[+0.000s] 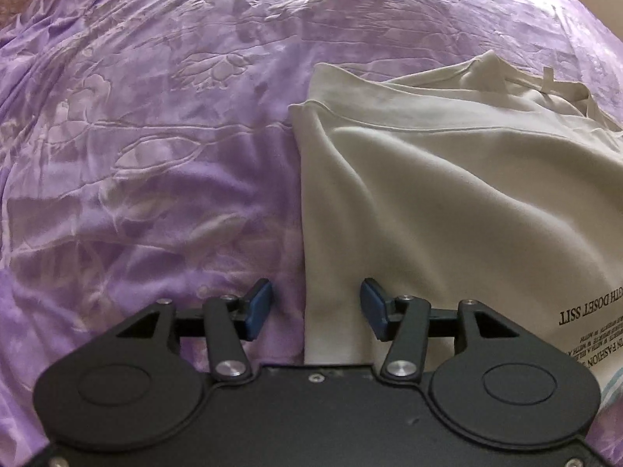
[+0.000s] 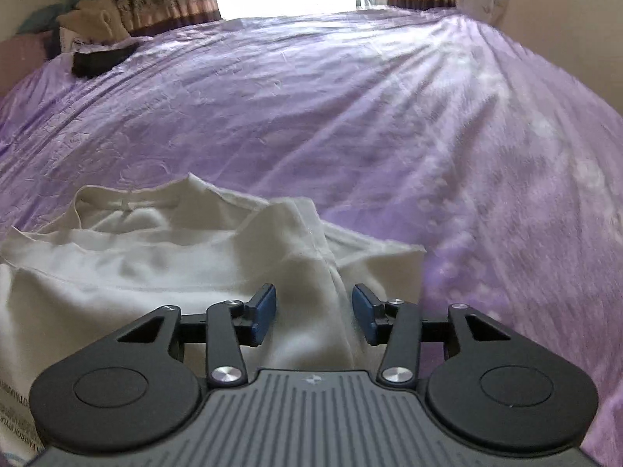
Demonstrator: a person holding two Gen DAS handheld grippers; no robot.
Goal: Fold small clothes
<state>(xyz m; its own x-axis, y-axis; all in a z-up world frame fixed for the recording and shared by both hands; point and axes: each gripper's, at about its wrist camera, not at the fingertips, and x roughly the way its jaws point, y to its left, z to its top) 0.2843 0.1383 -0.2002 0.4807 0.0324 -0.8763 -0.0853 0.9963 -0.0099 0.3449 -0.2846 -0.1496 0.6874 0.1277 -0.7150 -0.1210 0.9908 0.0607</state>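
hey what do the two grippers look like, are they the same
Nearly. The left gripper and right gripper each have black linkage arms with silver pivot screws, round black discs at either side and blue finger pads. The left's body is smooth black; the right's is ribbed grey. No cables, hands or sleeves show.

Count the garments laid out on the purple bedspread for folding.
1: a cream T-shirt lies partly folded below both grippers. A pile at the bed's far corner may hold more clothes; too small to tell.
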